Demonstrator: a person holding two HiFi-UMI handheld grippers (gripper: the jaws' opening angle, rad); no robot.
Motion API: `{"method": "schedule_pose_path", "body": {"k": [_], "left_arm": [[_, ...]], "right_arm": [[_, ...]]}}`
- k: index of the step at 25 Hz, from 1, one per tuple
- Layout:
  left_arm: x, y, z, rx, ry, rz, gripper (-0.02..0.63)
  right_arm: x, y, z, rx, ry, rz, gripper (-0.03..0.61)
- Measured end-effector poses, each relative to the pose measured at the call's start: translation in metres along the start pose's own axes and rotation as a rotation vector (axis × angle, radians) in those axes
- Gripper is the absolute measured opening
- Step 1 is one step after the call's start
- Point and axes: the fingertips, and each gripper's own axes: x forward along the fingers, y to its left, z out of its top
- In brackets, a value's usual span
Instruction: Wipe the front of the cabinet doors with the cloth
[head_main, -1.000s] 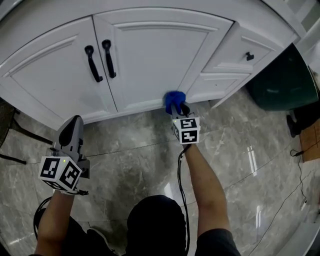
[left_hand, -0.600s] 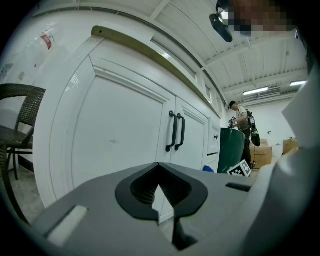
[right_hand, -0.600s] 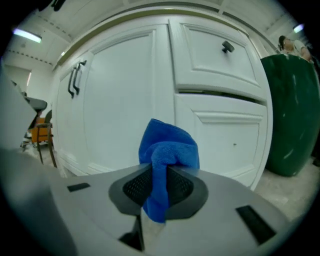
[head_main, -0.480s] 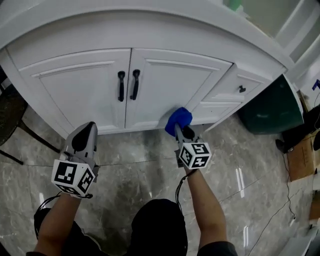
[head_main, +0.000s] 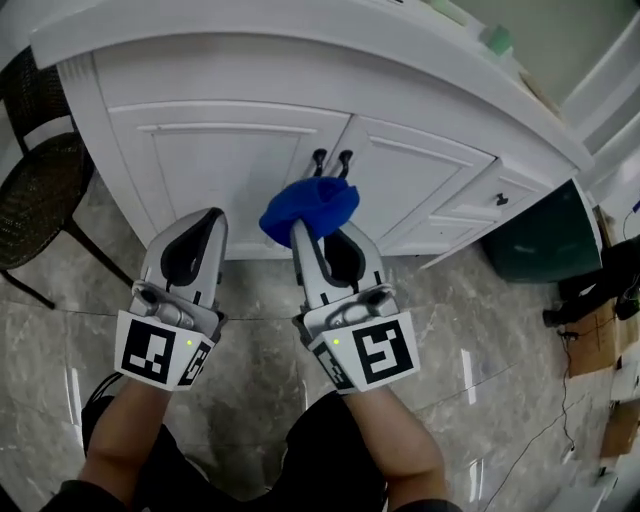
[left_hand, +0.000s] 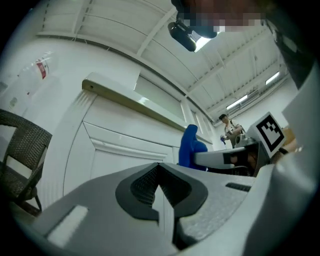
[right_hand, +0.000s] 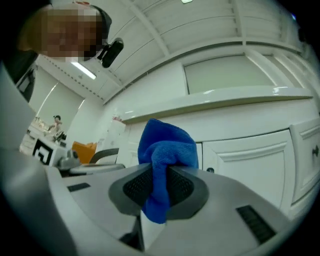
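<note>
The blue cloth (head_main: 308, 207), bunched into a soft knot, is pinched at the tips of the right hand-held gripper (head_main: 320, 232), whose jaws are closed onto it. In the right gripper view one fold hangs down between the ribbed pads while the rest billows above them. We see the cloth raised in front of the white cabinet doors (head_main: 235, 165), level with the pair of black handles (head_main: 331, 160) where the two doors meet. Whether it touches the paint we cannot tell.

Just to the cloth's left, the left hand-held gripper (head_main: 195, 228) has its jaws pressed together with nothing between them. It sits side by side with the right one, near it but apart.

The only markings we can make out are the black-and-white square patterns on the marker cubes (head_main: 160, 350) and, in the left gripper view, a red-and-white sticker (left_hand: 42, 68) on the white wall, its print too small to read.

A dark wicker chair (head_main: 35, 190) stands at the cabinet's left end on the grey marbled floor (head_main: 250, 310), and a green bin (head_main: 540, 240) stands at its right.
</note>
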Motion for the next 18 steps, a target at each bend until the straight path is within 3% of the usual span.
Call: {"method": "schedule_pose_path", "body": {"k": [3,8,11,18], "left_arm": [[-0.011,0.011,0.005,-0.048,-0.001,0.01,0.0],[-0.023,0.035,-0.006,-0.088,0.033,0.052,0.0],[-0.027,0.04,-0.016,-0.092,0.057,0.059,0.0],[-0.025,0.027,-0.02,-0.094,0.079,0.04,0.0]], "right_arm": [[0.009,0.024,0.011,0.063,-0.037,-0.055,0.051],[0.017,0.073,-0.024,-0.03,0.001,0.05,0.051],[0.016,0.079,-0.042,-0.046,0.049,0.067,0.052],[0.006,0.079,-0.04,-0.02,0.019,0.064,0.052]]}}
